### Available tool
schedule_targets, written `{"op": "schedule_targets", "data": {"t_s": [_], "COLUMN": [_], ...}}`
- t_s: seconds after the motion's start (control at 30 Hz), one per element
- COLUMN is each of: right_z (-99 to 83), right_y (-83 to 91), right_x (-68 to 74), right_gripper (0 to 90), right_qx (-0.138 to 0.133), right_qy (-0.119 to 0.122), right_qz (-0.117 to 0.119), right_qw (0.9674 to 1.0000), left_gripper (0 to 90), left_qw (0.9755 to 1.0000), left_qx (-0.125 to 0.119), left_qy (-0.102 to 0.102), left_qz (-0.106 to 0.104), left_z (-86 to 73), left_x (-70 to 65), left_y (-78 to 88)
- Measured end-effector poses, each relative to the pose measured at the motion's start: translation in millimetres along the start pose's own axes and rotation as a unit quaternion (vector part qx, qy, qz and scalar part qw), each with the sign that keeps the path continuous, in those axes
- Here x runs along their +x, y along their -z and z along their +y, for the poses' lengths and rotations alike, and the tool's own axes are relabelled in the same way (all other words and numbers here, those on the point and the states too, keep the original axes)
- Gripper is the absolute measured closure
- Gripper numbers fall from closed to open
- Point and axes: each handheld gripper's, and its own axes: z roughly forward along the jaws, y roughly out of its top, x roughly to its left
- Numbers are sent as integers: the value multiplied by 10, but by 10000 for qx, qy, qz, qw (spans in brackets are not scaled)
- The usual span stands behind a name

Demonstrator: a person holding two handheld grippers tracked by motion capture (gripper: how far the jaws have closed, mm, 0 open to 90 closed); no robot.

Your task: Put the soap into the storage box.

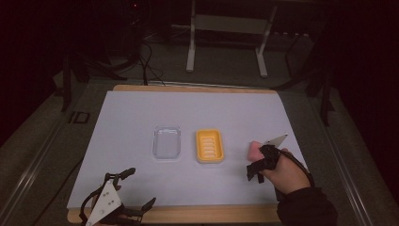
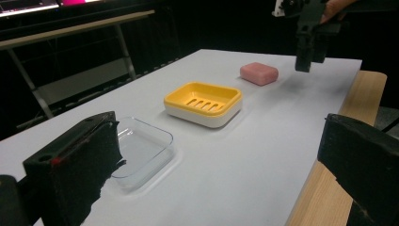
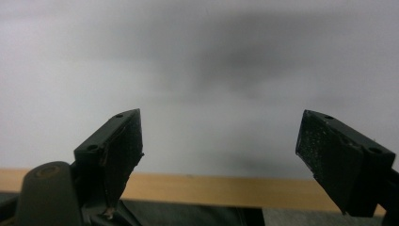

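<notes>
A pink soap bar (image 1: 254, 149) (image 2: 259, 73) lies on the white table top at the right. Left of it stands a yellow soap dish (image 1: 209, 146) (image 2: 203, 101) with a slotted floor, and further left a clear plastic tray (image 1: 167, 142) (image 2: 141, 150). A hand holds my right gripper (image 1: 256, 175) (image 2: 310, 52) (image 3: 221, 136) just in front of the soap, pointed down at bare table, open with nothing between its jaws. My left gripper (image 1: 140, 187) (image 2: 221, 136) rests at the front left edge, open and empty, facing the tray and dish.
A white sheet (image 1: 141, 113) covers a wooden board whose edge (image 1: 211, 214) shows along the front. Beyond the table a white metal frame (image 1: 190, 47) and cables (image 1: 148, 66) stand on the dark floor.
</notes>
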Motion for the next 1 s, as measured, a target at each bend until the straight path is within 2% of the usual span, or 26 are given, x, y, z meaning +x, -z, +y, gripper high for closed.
{"op": "schedule_targets", "data": {"t_s": [0.4,0.63,0.87,1.0], "right_z": [328,532,693,779], "right_y": [162,280,200,95], "right_x": [36,40,53,59], "right_gripper": [157,159,173,183], "right_qx": [-159,-473,-469,-518], "right_qy": [-333,-492,-618,-715], "right_qz": [10,12,-5,-148], "right_qw": [9993,9977,9970,9960], "left_gripper": [5,5,5,5], "left_qw": [10000,10000,10000,10000], "left_qx": [52,28,36,41], "left_qy": [-8,-9,-12,-22], "left_qz": [-23,-37,-46,-50], "left_z": [-2,-2,-3,-3], "left_x": [-4,-3,-4,-6], "left_y": [-5,-1,-1,0]}}
